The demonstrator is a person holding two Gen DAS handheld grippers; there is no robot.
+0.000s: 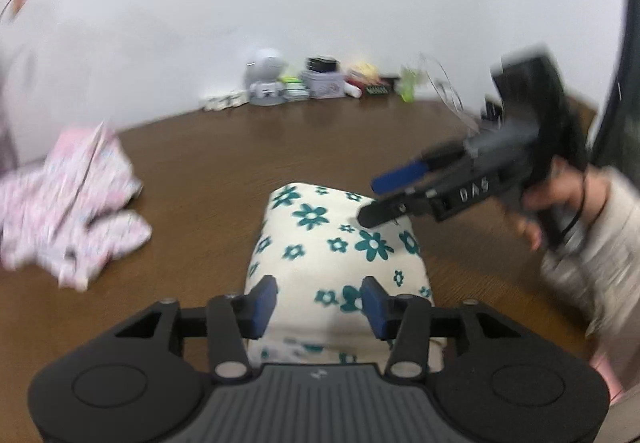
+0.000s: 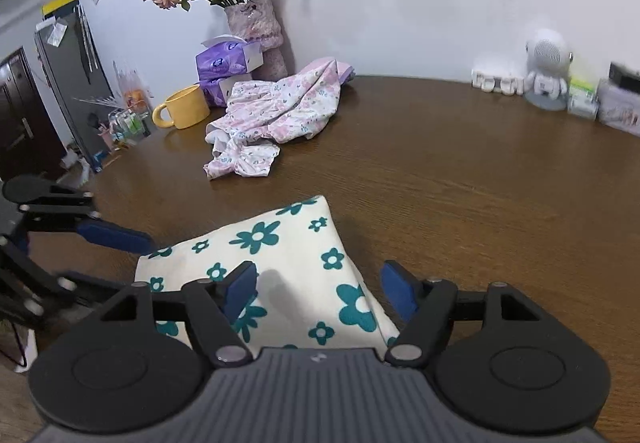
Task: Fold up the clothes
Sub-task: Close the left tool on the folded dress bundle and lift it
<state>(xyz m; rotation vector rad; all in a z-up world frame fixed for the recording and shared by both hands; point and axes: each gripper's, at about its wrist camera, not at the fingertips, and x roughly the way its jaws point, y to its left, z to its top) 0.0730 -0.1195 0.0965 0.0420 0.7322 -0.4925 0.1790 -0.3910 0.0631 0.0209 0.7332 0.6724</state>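
A home, by the look of it. A wooden table (image 2: 460,171) against a white wall carries a vase (image 2: 256,35) of dried roses, tissue packs (image 2: 224,63), a yellow mug (image 2: 186,107) and loose clothes (image 2: 276,111). A fridge (image 2: 76,83) stands beyond.

Cream folded cloth with teal flowers (image 2: 288,267) sits on the brown wooden table (image 2: 460,183), nearest the camera. Crumpled pink floral garment (image 2: 276,111) lies at 11 o'clock from it, yellow ceramic mug (image 2: 184,108) just left of that, white round-headed robot figurine (image 2: 546,69) at 2 o'clock by the wall.

Cream cloth (image 2: 280,263) — teal flowers, seemingly.
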